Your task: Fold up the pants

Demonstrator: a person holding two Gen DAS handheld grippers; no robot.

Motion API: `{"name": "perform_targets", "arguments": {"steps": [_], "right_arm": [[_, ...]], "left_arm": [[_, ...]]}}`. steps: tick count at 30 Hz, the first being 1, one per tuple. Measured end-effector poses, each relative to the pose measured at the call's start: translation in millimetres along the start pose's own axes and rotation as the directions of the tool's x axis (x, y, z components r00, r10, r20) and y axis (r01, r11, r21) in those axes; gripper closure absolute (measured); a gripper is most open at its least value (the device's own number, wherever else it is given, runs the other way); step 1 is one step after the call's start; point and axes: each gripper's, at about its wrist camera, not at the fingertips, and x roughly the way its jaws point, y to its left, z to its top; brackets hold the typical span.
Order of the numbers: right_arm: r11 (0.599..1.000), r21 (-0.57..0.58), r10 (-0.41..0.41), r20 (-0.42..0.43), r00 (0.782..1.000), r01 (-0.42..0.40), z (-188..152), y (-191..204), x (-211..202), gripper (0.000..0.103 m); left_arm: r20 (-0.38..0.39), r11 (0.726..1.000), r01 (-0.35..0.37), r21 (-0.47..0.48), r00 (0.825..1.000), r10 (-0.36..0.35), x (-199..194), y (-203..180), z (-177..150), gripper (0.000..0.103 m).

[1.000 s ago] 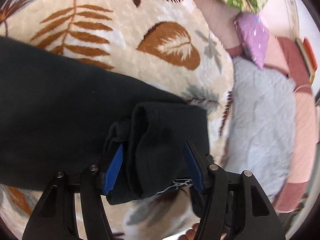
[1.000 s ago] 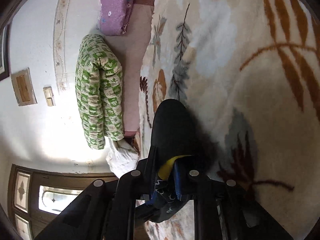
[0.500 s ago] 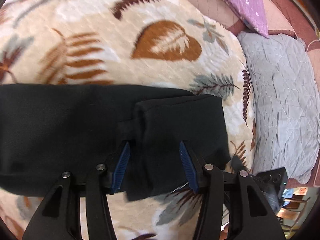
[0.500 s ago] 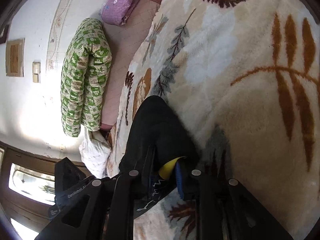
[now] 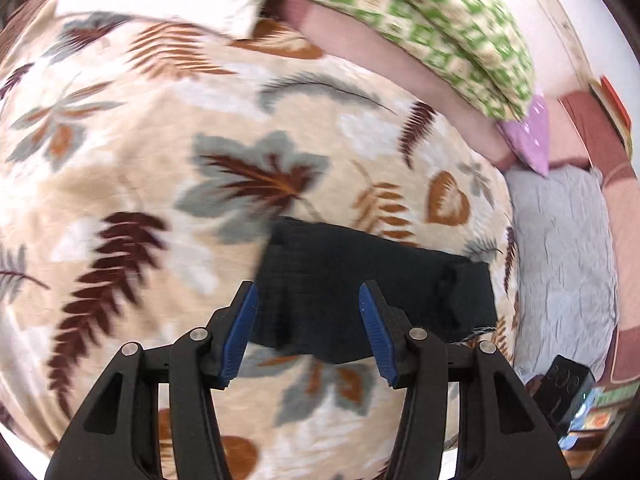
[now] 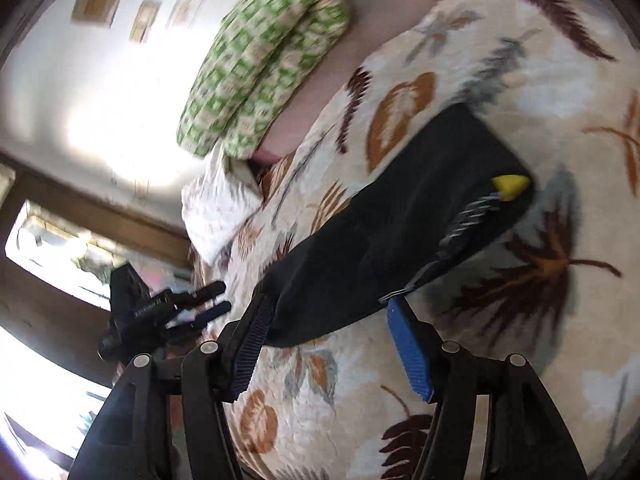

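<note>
Where the leaf-patterned blanket (image 5: 132,152) covers the bed, the black pants (image 5: 372,280) lie folded into a compact rectangle on top of it, a yellow tag (image 6: 510,186) showing at one corner in the right wrist view. Behind the blanket a green-checked quilt (image 6: 260,52) is bundled against the wall, with a purple pillow (image 5: 528,140) beside it. Above the pants, the left gripper (image 5: 306,336) has its blue pads apart and nothing between them. Likewise free of the cloth, the right gripper (image 6: 332,348) has jaws that have just been opening and grip nothing
</note>
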Motion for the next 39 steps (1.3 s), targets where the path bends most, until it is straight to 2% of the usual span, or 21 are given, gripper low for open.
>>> {"name": "perform_targets", "arguments": {"steps": [3, 5, 7, 10, 13, 17, 19, 21, 22, 23, 24, 25, 26, 27, 28, 32, 35, 37, 38, 39], "right_arm": [[0.964, -0.254, -0.092, -0.069, 0.993, 0.072, -20.1, 65.3, 50.4, 0.040], [0.906, -0.402, -0.168, -0.059, 0.984, 0.130, -40.5, 100.9, 82.5, 0.040], [0.858, -0.486, -0.217, -0.051, 0.975, 0.166, -57.2, 123.9, 109.5, 0.037], [0.778, -0.581, -0.316, -0.035, 0.948, 0.238, -77.7, 146.5, 153.5, 0.036], [0.704, -0.642, -0.389, 0.009, 0.921, 0.304, -85.7, 155.8, 180.5, 0.035], [0.638, -0.678, -0.468, 0.034, 0.883, 0.364, -88.4, 159.9, 210.8, 0.026], [0.622, -0.677, -0.507, 0.035, 0.861, 0.393, -86.7, 156.8, 224.5, 0.024], [0.613, -0.676, -0.521, 0.042, 0.853, 0.408, -87.6, 153.3, 232.7, 0.024], [0.623, -0.664, -0.509, 0.056, 0.859, 0.413, -84.9, 150.6, 230.8, 0.029], [0.638, -0.649, -0.499, 0.061, 0.864, 0.414, -82.4, 148.2, 227.3, 0.042], [0.674, -0.625, -0.467, 0.052, 0.883, 0.393, -76.6, 144.3, 221.8, 0.044], [0.710, -0.597, -0.432, 0.049, 0.901, 0.373, -70.0, 139.1, 213.2, 0.056], [0.728, -0.584, -0.412, 0.046, 0.910, 0.359, -65.8, 136.3, 208.0, 0.068], [0.746, -0.571, -0.388, 0.042, 0.921, 0.341, -61.7, 133.6, 202.0, 0.073], [0.761, -0.561, -0.365, 0.043, 0.930, 0.325, -58.9, 131.4, 194.3, 0.076], [0.747, -0.589, -0.326, 0.078, 0.942, 0.307, -63.3, 137.7, 176.2, 0.078], [0.740, -0.604, -0.317, 0.073, 0.945, 0.295, -68.5, 137.9, 174.2, 0.078], [0.745, -0.602, -0.313, 0.067, 0.947, 0.289, -68.4, 135.9, 175.8, 0.078], [0.750, -0.598, -0.308, 0.065, 0.949, 0.284, -67.8, 135.2, 175.8, 0.078], [0.755, -0.594, -0.303, 0.059, 0.951, 0.277, -67.2, 134.6, 176.0, 0.078]], "left_arm": [[-0.002, 1.000, -0.008, -0.027, 1.000, 0.008, -3.9, 34.7, 5.0, 0.052], [-0.005, 0.999, 0.013, -0.051, 1.000, -0.013, -4.1, 54.7, 7.6, 0.052], [-0.015, 0.997, 0.032, -0.071, 0.999, -0.034, -2.1, 69.4, 11.0, 0.052], [-0.030, 0.993, 0.072, -0.095, 0.997, -0.075, 0.8, 87.9, 14.2, 0.052], [-0.032, 0.986, 0.110, -0.122, 0.993, -0.115, 2.5, 103.1, 14.6, 0.052], [-0.037, 0.976, 0.158, -0.148, 0.986, -0.165, 5.7, 116.2, 16.6, 0.052], [-0.041, 0.974, 0.169, -0.151, 0.983, -0.177, 8.6, 117.4, 18.5, 0.052], [-0.053, 0.971, 0.182, -0.154, 0.980, -0.192, 13.8, 115.9, 19.5, 0.051], [-0.061, 0.969, 0.193, -0.154, 0.977, -0.204, 17.6, 113.4, 20.0, 0.051], [-0.069, 0.965, 0.212, -0.155, 0.972, -0.224, 22.0, 109.9, 20.3, 0.051], [-0.072, 0.959, 0.235, -0.157, 0.966, -0.249, 25.7, 106.7, 20.9, 0.051], [-0.076, 0.949, 0.272, -0.162, 0.955, -0.287, 30.8, 102.0, 21.7, 0.050], [-0.080, 0.934, 0.314, -0.172, 0.940, -0.330, 36.8, 96.7, 22.9, 0.048], [-0.085, 0.922, 0.342, -0.182, 0.928, -0.362, 41.5, 91.7, 24.2, 0.041], [-0.094, 0.908, 0.370, -0.196, 0.915, -0.393, 48.6, 86.3, 24.9, 0.039], [-0.104, 0.850, 0.458, -0.259, 0.862, -0.496, 74.0, 73.4, 28.1, 0.039], [-0.127, 0.822, 0.481, -0.304, 0.835, -0.536, 94.4, 67.4, 27.4, 0.038], [-0.139, 0.846, 0.442, -0.297, 0.857, -0.497, 102.0, 65.2, 25.6, 0.033], [-0.151, 0.847, 0.440, -0.298, 0.855, -0.497, 106.0, 65.0, 24.3, 0.033], [-0.155, 0.839, 0.452, -0.303, 0.845, -0.511, 108.9, 66.1, 22.8, 0.033]]}}
